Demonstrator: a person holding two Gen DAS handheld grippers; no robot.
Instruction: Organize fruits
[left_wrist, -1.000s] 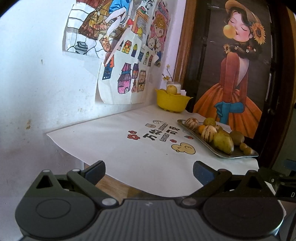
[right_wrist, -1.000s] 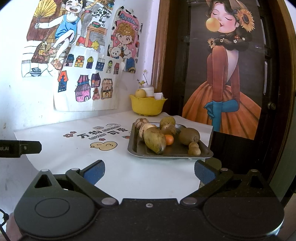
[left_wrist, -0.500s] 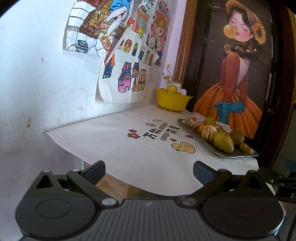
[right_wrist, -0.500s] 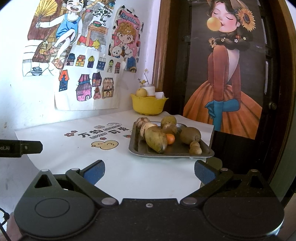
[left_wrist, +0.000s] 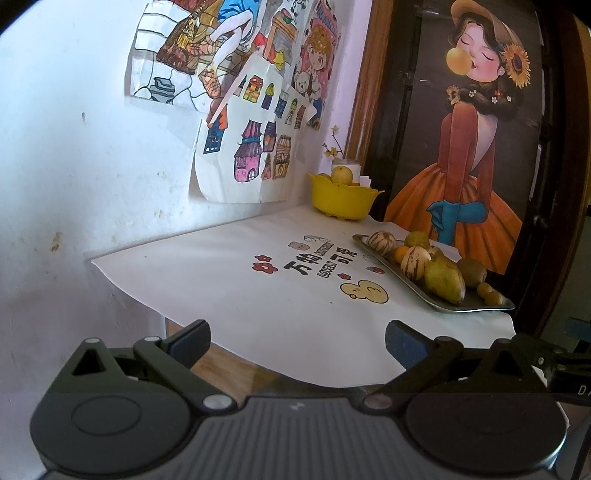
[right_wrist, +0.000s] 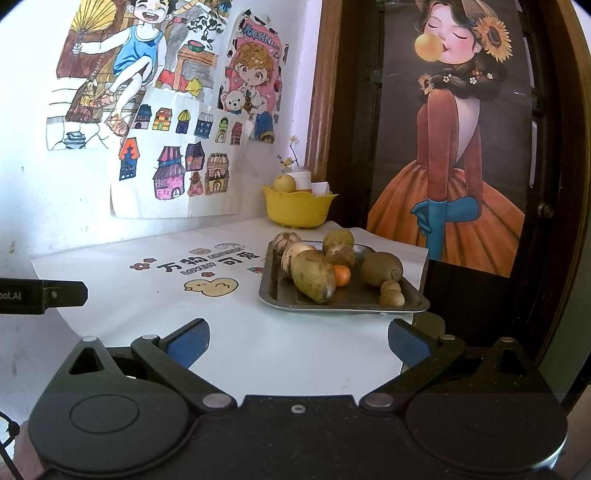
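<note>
Basically nothing moved since a second ago, views just drift a hair, fruit sits same. Left gripper (left_wrist: 297, 338) hangs at near table edge, jaws wide apart, empty. White printed cloth (right_wrist: 147, 295) covers table. Right gripper (right_wrist: 298, 338) same deal, spread wide, holding nothing, just short of metal tray (right_wrist: 280, 295). Tray at right carries mango (right_wrist: 314, 275), small orange (right_wrist: 342, 275), kiwi (right_wrist: 380, 267), striped melons. Yellow bowl (right_wrist: 297, 206) far back by wall, one pale fruit (right_wrist: 284, 183) in it.
</note>
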